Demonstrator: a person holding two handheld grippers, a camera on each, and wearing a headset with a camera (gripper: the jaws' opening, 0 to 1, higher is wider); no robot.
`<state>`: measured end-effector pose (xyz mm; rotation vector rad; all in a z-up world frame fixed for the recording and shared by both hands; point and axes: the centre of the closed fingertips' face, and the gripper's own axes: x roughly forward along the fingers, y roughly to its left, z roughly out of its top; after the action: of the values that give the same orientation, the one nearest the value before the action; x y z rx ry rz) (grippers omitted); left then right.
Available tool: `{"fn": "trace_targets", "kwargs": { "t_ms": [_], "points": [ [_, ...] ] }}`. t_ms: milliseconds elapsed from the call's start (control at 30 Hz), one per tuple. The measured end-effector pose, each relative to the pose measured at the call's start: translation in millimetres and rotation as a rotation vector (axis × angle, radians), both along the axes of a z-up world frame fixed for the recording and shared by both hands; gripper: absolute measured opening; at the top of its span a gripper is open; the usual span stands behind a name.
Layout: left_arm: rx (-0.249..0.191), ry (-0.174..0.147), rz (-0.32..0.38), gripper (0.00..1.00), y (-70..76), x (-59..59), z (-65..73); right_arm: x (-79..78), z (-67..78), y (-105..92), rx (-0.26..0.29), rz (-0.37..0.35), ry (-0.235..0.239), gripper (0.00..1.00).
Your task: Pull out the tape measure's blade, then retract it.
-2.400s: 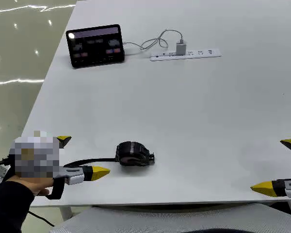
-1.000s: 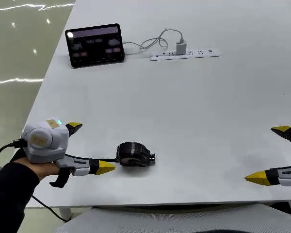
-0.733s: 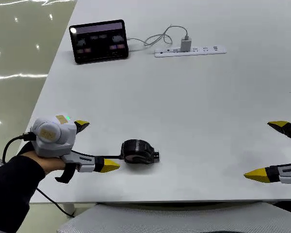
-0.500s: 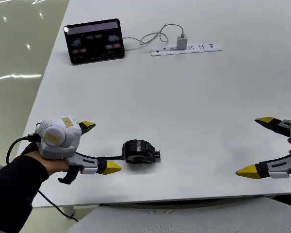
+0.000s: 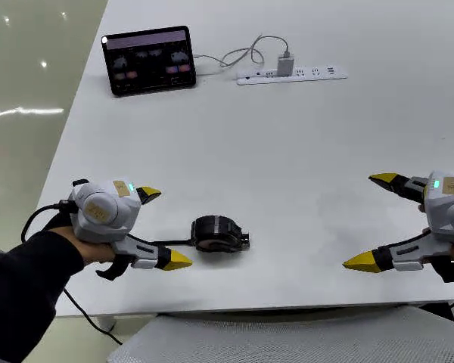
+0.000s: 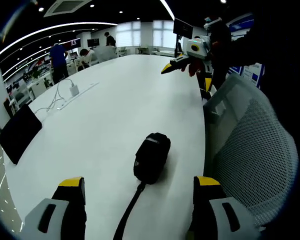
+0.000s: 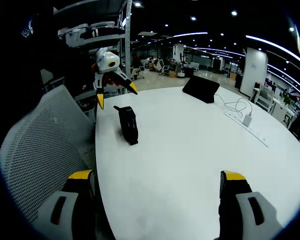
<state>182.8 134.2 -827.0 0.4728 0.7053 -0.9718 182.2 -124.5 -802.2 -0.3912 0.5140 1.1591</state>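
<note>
Nearest to me, the mesh back of a chair [image 5: 287, 336] sat against the near edge of the white table [image 5: 287, 166]. Just beyond that edge I had the left gripper [image 5: 169, 227] low over the table with its yellow-tipped jaws spread wide, holding nothing. The tape measure [image 5: 219, 234] lay flat on the table just ahead of those tips, and no jaw touched it. Its blade was wound inside the black case, and its black strap [image 5: 170, 243] trailed back towards the left gripper. In the left gripper view the strap ran in between the two jaws. Well apart on the other side, the right gripper [image 5: 365, 221] was also spread wide and empty. Farther across the table a tablet [image 5: 149, 60] stood propped, with a white power strip [image 5: 291, 74] beside it and a cable [image 5: 242, 53] linking them
</note>
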Motion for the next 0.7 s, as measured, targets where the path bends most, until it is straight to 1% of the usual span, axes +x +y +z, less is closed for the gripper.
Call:
{"fn": "trace_targets", "kwargs": {
  "t_ms": [33,67,100,167,200,233,267,333,367,400,433,467,533,567,633,700],
  "points": [
    [0.004,-0.002,-0.007,0.83,-1.7,-0.1,-0.1,0.4,-0.5,3.0,0.001,0.01,-0.002,1.0],
    [-0.01,0.011,-0.024,0.82,-7.0,-2.6,0.5,-0.4,-1.3,8.4,0.002,0.034,-0.003,1.0],
    [-0.005,0.013,-0.029,0.81,-8.8,-0.9,-0.9,-0.5,-2.7,12.7,0.004,0.049,-0.003,1.0],
    [-0.001,0.025,-0.062,0.8,-13.5,-1.0,-2.9,-2.1,-3.8,19.8,0.008,0.07,0.0,1.0],
    [0.001,0.017,-0.079,0.79,-16.4,2.7,-5.0,-2.1,-3.2,25.6,0.016,0.086,-0.014,0.99],
    [0.0,0.017,-0.084,0.78,-18.5,4.1,-5.2,-1.1,-5.3,27.8,0.012,0.08,-0.013,0.98],
    [-0.002,0.033,-0.111,0.77,-22.0,1.9,-5.2,-1.2,-8.6,30.9,0.006,0.075,0.003,0.97],
    [0.012,0.025,-0.144,0.76,-24.5,3.2,-6.2,0.7,-8.7,37.1,0.026,0.063,-0.004,0.94],
    [0.029,0.022,-0.169,0.75,-24.8,3.4,-8.6,1.1,-10.4,40.0,0.029,0.065,-0.003,0.93],
    [0.041,0.032,-0.195,0.74,-26.0,1.8,-12.4,-0.5,-15.4,44.5,0.019,0.076,0.009,0.91],
    [0.054,0.034,-0.212,0.74,-26.2,3.1,-16.7,-2.2,-19.2,48.9,0.006,0.1,0.002,0.9],
    [0.058,0.025,-0.221,0.74,-26.7,5.4,-18.9,-2.2,-20.5,51.9,0.003,0.111,-0.003,0.9],
    [0.06,0.028,-0.226,0.72,-30.0,6.9,-21.3,-2.3,-23.8,59.2,-0.005,0.121,0.015,0.87],
    [0.062,0.028,-0.235,0.71,-32.2,6.8,-21.8,-2.4,-24.3,63.0,-0.008,0.129,0.015,0.86],
    [0.058,0.025,-0.254,0.71,-39.6,7.4,-21.8,-3.2,-26.0,73.8,-0.007,0.16,0.016,0.85],
    [0.063,0.018,-0.273,0.68,-44.9,8.7,-22.8,-4.3,-29.2,83.5,-0.021,0.198,0.013,0.83]
  ]
}}
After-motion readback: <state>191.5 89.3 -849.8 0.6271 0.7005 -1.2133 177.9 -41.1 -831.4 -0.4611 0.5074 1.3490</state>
